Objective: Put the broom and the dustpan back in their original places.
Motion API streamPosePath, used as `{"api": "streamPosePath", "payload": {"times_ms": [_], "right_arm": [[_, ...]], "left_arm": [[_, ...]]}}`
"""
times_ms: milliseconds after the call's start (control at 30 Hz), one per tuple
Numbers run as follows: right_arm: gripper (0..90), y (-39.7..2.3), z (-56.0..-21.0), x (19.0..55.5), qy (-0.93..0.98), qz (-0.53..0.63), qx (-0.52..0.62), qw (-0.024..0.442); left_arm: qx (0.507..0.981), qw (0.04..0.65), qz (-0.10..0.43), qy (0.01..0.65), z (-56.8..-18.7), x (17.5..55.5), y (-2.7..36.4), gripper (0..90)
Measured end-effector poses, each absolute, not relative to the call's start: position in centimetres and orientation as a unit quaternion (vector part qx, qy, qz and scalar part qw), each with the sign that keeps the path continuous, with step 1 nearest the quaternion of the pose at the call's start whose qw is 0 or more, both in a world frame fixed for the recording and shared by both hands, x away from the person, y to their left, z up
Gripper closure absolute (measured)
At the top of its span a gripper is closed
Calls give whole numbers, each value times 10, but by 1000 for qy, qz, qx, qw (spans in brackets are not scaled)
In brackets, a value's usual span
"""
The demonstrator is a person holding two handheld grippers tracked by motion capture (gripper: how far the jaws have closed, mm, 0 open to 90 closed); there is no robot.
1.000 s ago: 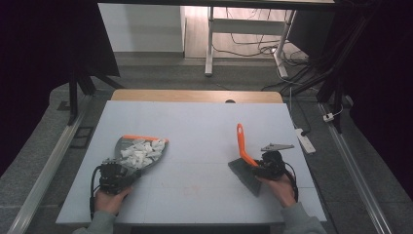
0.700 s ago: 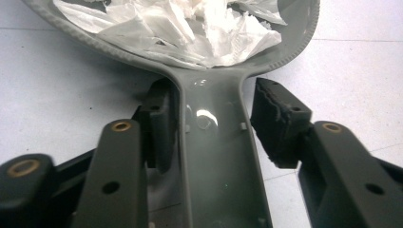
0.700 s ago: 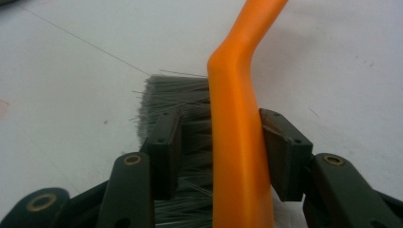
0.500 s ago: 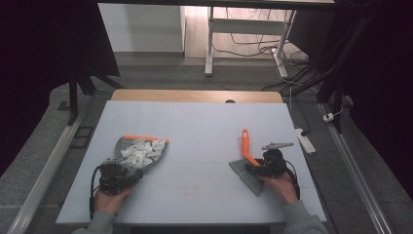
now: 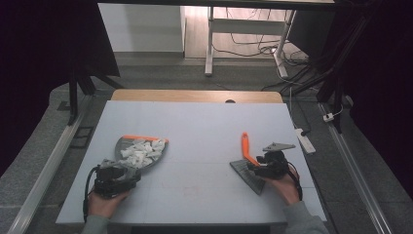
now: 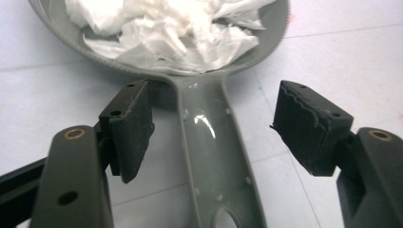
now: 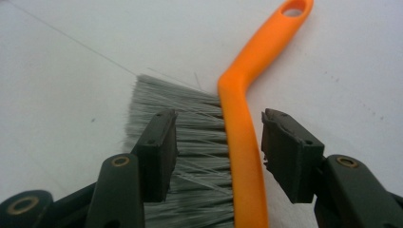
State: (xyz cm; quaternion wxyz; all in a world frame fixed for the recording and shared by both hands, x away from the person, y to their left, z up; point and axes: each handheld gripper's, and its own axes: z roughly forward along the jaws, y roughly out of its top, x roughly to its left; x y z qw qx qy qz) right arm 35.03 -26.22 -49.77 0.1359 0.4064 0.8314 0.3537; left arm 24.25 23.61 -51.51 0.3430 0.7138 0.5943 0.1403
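Observation:
A grey dustpan (image 5: 127, 145) with an orange front lip lies on the left of the white table, loaded with crumpled white paper scraps (image 5: 142, 151). My left gripper (image 5: 129, 170) is at its handle (image 6: 209, 142); the jaws have just been opening and stand apart on either side of the handle, neither pad pressing on it. At the right lies a brush with an orange handle (image 5: 246, 146) and grey bristles (image 7: 190, 142). My right gripper (image 5: 254, 168) straddles that handle (image 7: 242, 123); its jaws have just been opening, both pads off it.
The white tabletop (image 5: 204, 122) has a wooden strip along its far edge. A white power strip (image 5: 304, 139) lies just off the right edge. A desk frame and loose cables stand on the floor beyond the table.
Both grippers have let go: the left of the dustpan handle, the right of the brush. The brush handle has sunk a little and now rests on the table. Neither hand has shifted.

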Motion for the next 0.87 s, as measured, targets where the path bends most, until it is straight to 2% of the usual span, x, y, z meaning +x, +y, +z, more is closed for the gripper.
{"api": "streamPosePath", "payload": {"times_ms": [100,400,867], "right_arm": [[476,-262,-493,344,838,361,386,135],[497,-262,-491,326,855,376,336,120],[501,-271,-491,310,854,400,302,139]], "left_arm": [[732,349,143,568,-510,241,236,309],[775,379,101,495,-507,241,243,347],[786,392,96,468,-508,243,241,344]]}}
